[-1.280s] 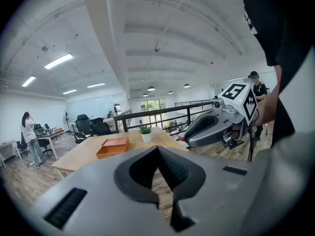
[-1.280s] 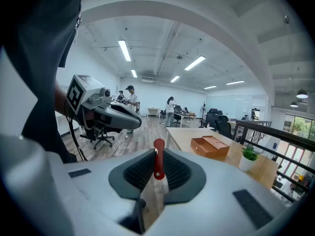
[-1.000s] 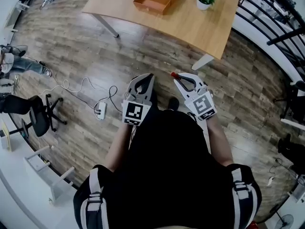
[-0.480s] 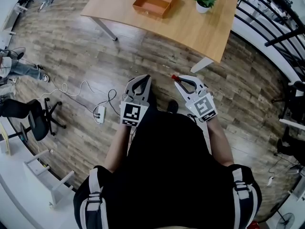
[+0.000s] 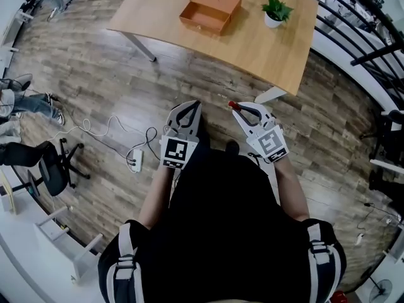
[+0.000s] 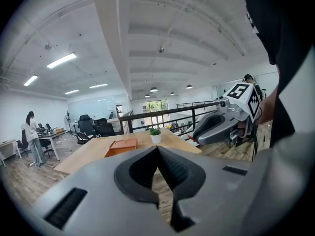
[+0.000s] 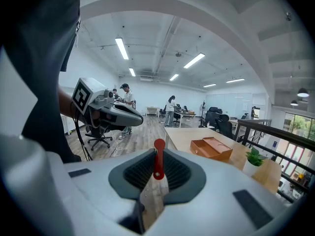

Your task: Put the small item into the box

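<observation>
An open orange box [image 5: 210, 9] sits on the wooden table [image 5: 189, 30] far ahead; the box [image 7: 211, 148] also shows in the right gripper view and, as a low orange shape [image 6: 123, 146], in the left gripper view. My right gripper [image 5: 238, 108] is shut on a small red item [image 5: 231, 105], a thin red stick with a round top [image 7: 158, 162] standing upright between the pads. My left gripper [image 5: 190, 105] is held beside it over the floor, jaws shut with nothing in them [image 6: 157, 149]. Both are well short of the table.
A small potted plant [image 5: 276, 11] stands on the table to the right of the box. A power strip with cable [image 5: 134, 161] lies on the wooden floor to the left. An office chair [image 5: 50, 160] stands at left, and black railings [image 5: 353, 17] run along the right.
The table and box sit slightly lower in the head view than before. Both grippers keep their pose, and the red item stays in the right one.
</observation>
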Available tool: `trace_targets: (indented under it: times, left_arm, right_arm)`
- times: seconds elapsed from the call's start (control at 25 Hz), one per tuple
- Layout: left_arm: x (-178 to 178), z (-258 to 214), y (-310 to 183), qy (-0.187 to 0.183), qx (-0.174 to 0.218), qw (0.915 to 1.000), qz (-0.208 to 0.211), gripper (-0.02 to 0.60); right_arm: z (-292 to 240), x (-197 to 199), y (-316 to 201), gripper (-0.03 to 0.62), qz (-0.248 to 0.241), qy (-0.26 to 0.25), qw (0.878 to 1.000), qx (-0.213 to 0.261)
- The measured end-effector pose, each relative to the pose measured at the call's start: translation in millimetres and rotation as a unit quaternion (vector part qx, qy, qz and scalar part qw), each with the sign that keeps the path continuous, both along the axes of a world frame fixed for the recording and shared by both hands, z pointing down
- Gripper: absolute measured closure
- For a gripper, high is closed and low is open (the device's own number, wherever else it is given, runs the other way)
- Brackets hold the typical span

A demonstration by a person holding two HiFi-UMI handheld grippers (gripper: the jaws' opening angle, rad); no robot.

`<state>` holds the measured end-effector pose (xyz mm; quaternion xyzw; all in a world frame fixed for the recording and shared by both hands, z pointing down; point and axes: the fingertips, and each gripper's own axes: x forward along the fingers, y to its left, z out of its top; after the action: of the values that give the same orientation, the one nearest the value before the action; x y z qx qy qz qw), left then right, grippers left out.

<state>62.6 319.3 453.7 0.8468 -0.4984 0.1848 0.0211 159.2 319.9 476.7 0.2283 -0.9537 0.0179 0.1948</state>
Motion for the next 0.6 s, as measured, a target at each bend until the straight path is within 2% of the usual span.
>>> trace_targets:
  times: [0.6]
  left_arm:
    - [-82,2,-90,0.011,-0.005,0.9993,0.036,0.560]
  right_arm:
    - [2,-84,-77,0.530,0.028,0.017,0.999,0.000]
